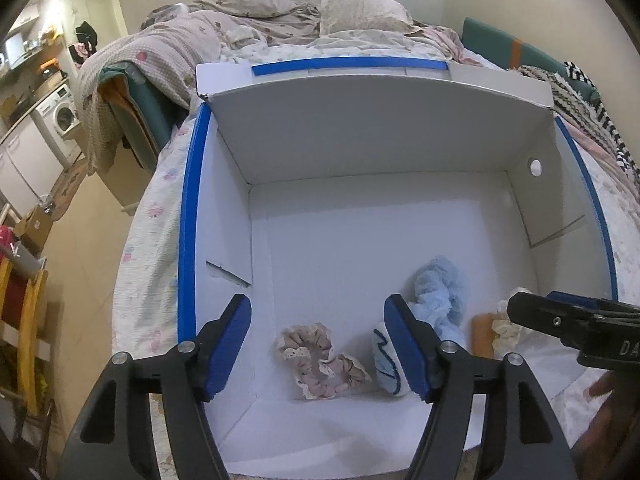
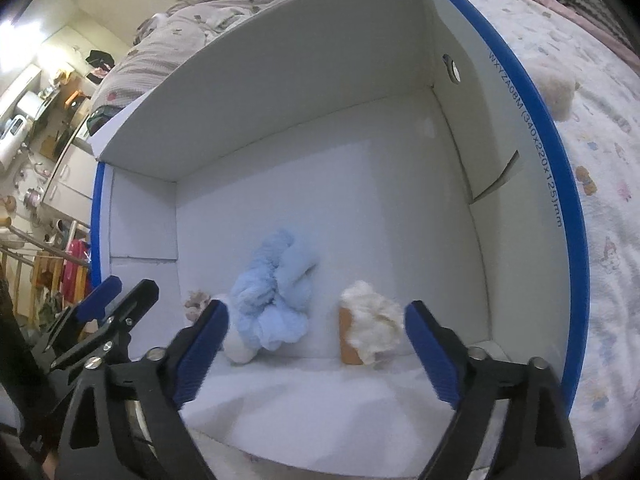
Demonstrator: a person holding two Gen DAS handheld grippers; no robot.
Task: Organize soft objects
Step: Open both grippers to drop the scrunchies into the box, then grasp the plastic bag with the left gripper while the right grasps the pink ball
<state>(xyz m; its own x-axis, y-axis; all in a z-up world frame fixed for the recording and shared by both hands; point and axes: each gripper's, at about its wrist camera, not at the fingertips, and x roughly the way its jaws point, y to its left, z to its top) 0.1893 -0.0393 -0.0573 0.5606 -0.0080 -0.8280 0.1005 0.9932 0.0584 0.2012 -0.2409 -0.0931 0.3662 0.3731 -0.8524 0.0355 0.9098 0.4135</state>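
A white cardboard box with blue edges [image 1: 192, 216] [image 2: 532, 128] sits open on the bed. At its near end lie a pink frilled scrunchie [image 1: 320, 360], a white and blue soft ball [image 1: 386, 364], a light blue fluffy cloth [image 1: 440, 300] [image 2: 276, 296] and a cream fluffy item on a tan block [image 1: 492, 332] [image 2: 368, 328]. My left gripper [image 1: 318, 348] is open above the scrunchie. My right gripper [image 2: 314, 352] is open over the box, between the blue cloth and the cream item; it also shows in the left wrist view [image 1: 576, 316].
A cream fluffy lump [image 2: 560, 92] lies on the patterned bedsheet [image 2: 600, 184] right of the box. Crumpled blankets and a pillow [image 1: 360, 12] lie beyond the box. A kitchen with a washing machine [image 1: 60, 116] is to the left.
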